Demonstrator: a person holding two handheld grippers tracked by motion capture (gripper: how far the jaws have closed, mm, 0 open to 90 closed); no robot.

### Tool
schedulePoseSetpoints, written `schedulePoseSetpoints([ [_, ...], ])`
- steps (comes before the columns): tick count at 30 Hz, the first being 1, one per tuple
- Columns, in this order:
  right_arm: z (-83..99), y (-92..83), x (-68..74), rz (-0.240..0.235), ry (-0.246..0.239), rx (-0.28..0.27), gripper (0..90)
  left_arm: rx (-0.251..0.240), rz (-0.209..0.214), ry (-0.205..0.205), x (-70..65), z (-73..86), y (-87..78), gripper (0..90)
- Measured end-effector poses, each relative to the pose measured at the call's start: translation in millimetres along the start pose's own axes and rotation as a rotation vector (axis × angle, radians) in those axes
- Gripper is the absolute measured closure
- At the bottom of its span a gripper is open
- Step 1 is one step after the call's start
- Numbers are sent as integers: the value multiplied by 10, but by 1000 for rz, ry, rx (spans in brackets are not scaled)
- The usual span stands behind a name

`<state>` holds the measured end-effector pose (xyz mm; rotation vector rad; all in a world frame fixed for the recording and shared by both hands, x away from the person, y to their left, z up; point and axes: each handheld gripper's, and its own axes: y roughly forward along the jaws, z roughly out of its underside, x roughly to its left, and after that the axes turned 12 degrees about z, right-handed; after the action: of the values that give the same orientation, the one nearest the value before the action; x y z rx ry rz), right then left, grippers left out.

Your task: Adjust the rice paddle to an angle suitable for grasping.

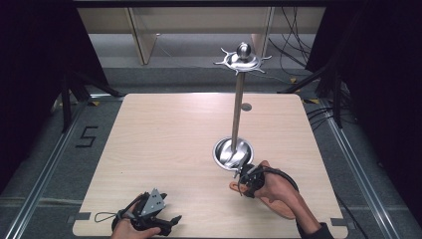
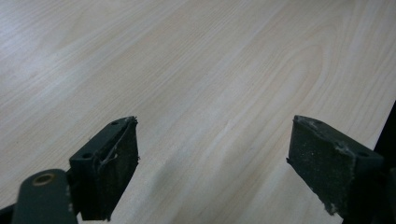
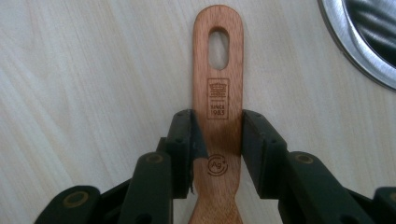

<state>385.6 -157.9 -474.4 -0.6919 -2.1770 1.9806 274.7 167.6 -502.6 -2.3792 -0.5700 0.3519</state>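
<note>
A wooden spatula (image 3: 218, 93) lies flat on the light wooden table (image 1: 164, 139), with a slotted hole at the end of its handle. My right gripper (image 3: 218, 126) is shut on that handle, one pad pressing on each edge. In the high view the right gripper (image 1: 245, 179) sits just in front of the round base of a metal utensil stand (image 1: 233, 152), and the spatula blade (image 1: 284, 211) pokes out beneath the person's hand. My left gripper (image 1: 171, 224) rests near the table's front edge. Its jaws stand wide apart in the left gripper view (image 2: 212, 154), with bare wood between them.
The stand's thin pole (image 1: 238, 104) rises to a hooked metal top (image 1: 242, 59). Its shiny base rim (image 3: 355, 51) lies close to the right of the spatula handle. A small round mark (image 1: 246, 106) sits on the table behind the pole. Cables trail on the floor at the back right.
</note>
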Motion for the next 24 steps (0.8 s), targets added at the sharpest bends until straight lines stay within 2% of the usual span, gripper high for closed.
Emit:
schedulePoseSetpoints([
  [1, -11, -2, 7, 14, 6, 20, 662, 2, -6, 11, 1, -1, -4, 155],
  [6, -34, -5, 26, 27, 7, 32, 662, 2, -7, 13, 3, -2, -7, 155],
  [7, -25, 9, 23, 36, -5, 6, 662, -1, -8, 12, 0, 0, -4, 155],
  [10, -19, 11, 6, 40, -8, -6, 663, 2, -8, 15, 5, -4, -10, 155],
  [11, 3, -19, -28, 58, -6, -1, 663, 1, -7, 14, 3, -3, -9, 155],
  [12, 7, -30, -34, 51, 0, -11, 663, -2, -7, 10, -1, -1, -6, 155],
  [13, 8, -55, -9, 58, 40, -9, 663, -1, -8, 11, 2, -1, -6, 156],
  [18, 46, -171, -59, 63, 58, -55, 663, 0, -12, 14, 0, -2, -8, 156],
  [19, 77, -212, -87, 66, 72, -92, 663, 6, -8, 3, 2, -1, -9, 155],
  [20, 77, -212, -87, 66, 72, -92, 663, 6, -8, 3, 2, -1, -9, 155],
  [21, 118, -241, -131, 72, 82, -147, 663, 5, -3, 4, 2, -1, -11, 155],
  [23, 169, -282, -165, 78, 113, -179, 663, 1, 6, -3, -5, 0, -7, 155],
  [24, 169, -282, -165, 78, 113, -179, 663, 1, 6, -3, -5, 0, -7, 155],
])
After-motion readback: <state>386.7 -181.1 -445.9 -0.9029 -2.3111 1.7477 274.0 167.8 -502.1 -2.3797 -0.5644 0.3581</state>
